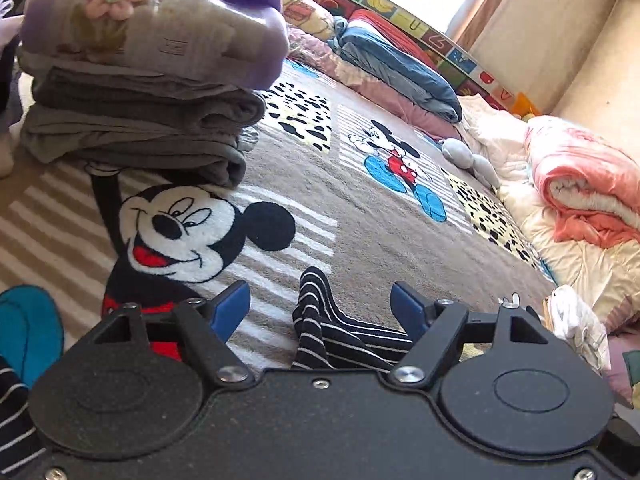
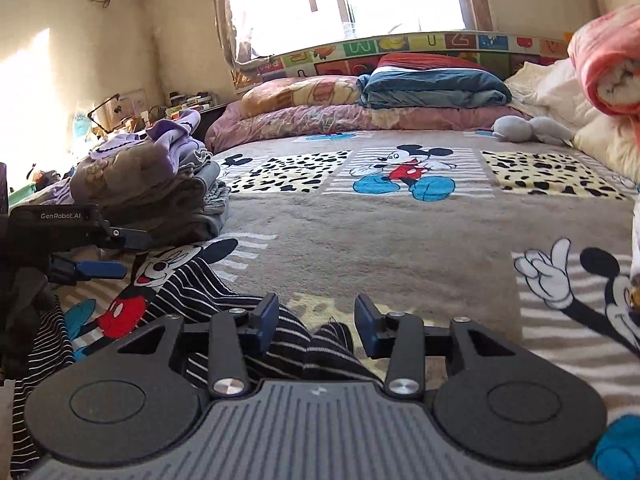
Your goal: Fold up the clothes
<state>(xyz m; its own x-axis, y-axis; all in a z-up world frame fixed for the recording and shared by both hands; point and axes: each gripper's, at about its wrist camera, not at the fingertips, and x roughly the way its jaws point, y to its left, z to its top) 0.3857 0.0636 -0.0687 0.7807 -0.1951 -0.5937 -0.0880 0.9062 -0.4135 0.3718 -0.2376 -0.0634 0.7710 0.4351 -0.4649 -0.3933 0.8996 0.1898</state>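
The striped garment [image 2: 208,288] lies bunched on the bed [image 2: 360,232] at lower centre, with a fold rising between each gripper's wide-open jaws; neither the left gripper [image 1: 320,304] nor the right gripper [image 2: 316,320] holds it. Closing now risks pinching several bunched layers, giving a crooked fold.

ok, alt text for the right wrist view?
The open right hand-held gripper straddles a bunched edge of a striped garment on a Mickey Mouse blanket. The left hand-held gripper reaches in beside a stack of folded clothes; pillows line the far edge.
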